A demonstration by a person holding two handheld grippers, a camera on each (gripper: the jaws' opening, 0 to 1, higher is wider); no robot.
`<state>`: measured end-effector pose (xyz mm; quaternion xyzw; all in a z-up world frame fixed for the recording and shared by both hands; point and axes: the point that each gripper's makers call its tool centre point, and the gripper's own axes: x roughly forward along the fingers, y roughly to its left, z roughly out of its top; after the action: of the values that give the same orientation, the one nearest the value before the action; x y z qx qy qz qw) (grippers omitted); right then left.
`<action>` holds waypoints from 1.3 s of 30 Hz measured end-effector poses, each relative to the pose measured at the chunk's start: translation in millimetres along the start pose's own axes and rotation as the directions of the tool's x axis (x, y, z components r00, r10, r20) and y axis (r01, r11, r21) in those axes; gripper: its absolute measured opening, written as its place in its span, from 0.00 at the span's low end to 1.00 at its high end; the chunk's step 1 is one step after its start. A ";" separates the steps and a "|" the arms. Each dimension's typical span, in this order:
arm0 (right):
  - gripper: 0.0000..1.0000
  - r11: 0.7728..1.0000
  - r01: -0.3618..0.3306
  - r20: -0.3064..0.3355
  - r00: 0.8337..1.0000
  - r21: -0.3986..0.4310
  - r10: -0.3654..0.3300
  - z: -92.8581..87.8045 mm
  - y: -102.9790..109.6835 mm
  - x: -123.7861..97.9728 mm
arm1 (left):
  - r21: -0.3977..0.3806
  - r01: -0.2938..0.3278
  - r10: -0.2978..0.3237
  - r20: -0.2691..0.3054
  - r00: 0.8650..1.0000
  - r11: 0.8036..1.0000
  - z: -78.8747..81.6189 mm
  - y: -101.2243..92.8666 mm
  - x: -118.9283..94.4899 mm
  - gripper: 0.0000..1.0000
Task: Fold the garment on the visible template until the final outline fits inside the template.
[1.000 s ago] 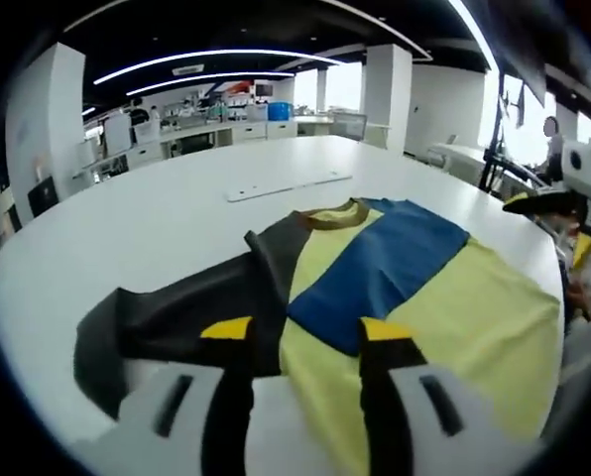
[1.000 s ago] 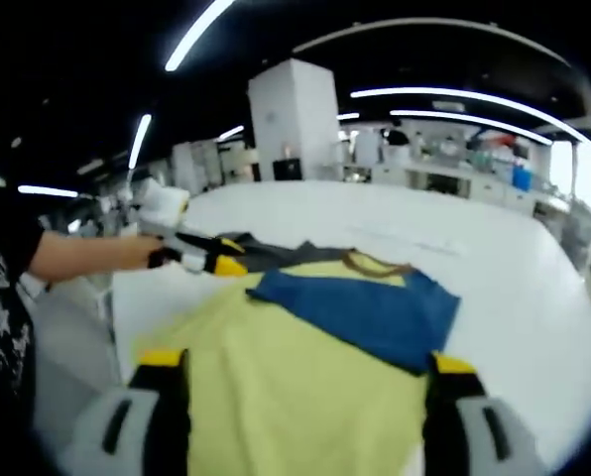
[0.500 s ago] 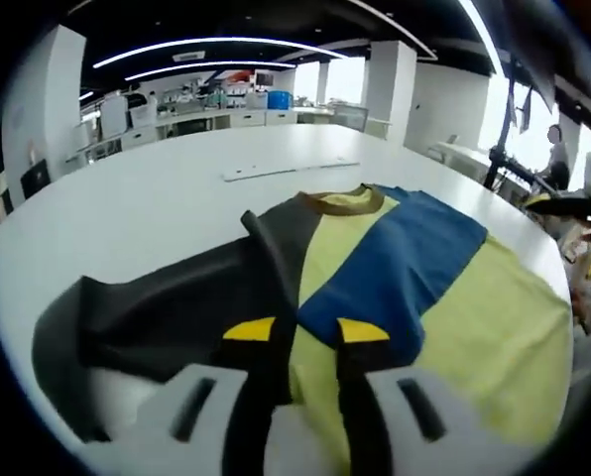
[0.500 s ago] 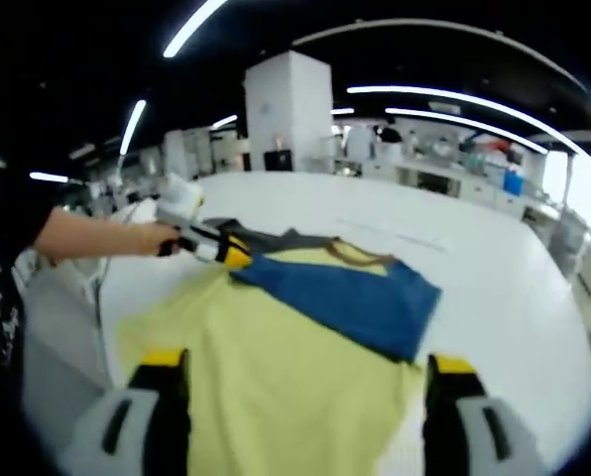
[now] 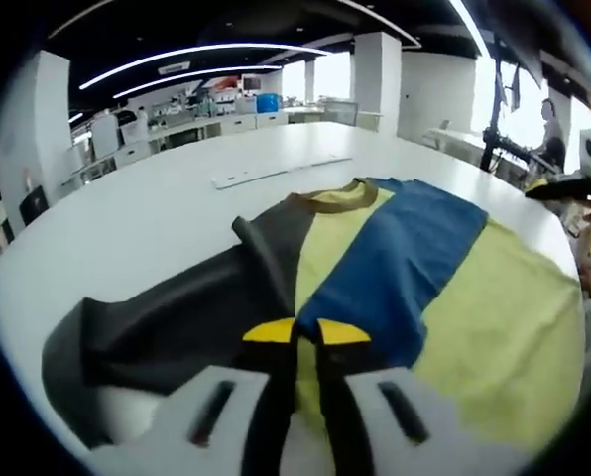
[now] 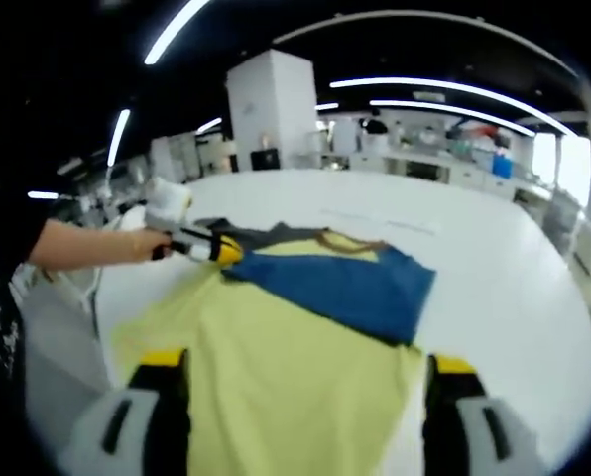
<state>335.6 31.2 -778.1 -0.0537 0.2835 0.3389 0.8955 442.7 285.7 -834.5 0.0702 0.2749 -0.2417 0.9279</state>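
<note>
Here, in the left gripper view, the left gripper (image 5: 306, 331) has its yellow-tipped jaws almost together, pinching the garment (image 5: 375, 268) where grey meets yellow, at the near edge of the white tabletop (image 5: 137, 213). In the right gripper view, the right gripper (image 6: 300, 362) hovers with jaws wide apart over the yellow part; a person's outstretched forearm (image 6: 87, 246) reaches in from the left

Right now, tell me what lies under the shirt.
The white table shows bare around the shirt. Whatever lies beneath, including any template, is covered by the fabric.
</note>
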 end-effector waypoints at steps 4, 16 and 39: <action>0.98 1.000 0.001 -0.004 1.000 0.005 -0.001 -2.2 0.4 -0.7 | 0.013 0.005 -0.005 0.025 1.000 1.000 6.3 -0.4 -0.6 0.00; 0.98 1.000 -0.001 -0.011 1.000 -0.011 0.001 -0.6 4.4 -0.7 | 0.092 -0.051 0.048 0.028 0.998 0.994 13.4 11.7 -1.5 0.00; 0.99 1.000 0.002 -0.014 1.000 -0.012 -0.002 0.3 6.6 -0.6 | -0.065 0.017 -0.014 0.054 0.998 0.998 9.9 -3.4 -20.9 0.19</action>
<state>331.1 36.0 -776.9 -0.0619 0.2878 0.3391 0.8935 430.5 288.7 -814.8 0.0313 0.2581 -0.2416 0.9349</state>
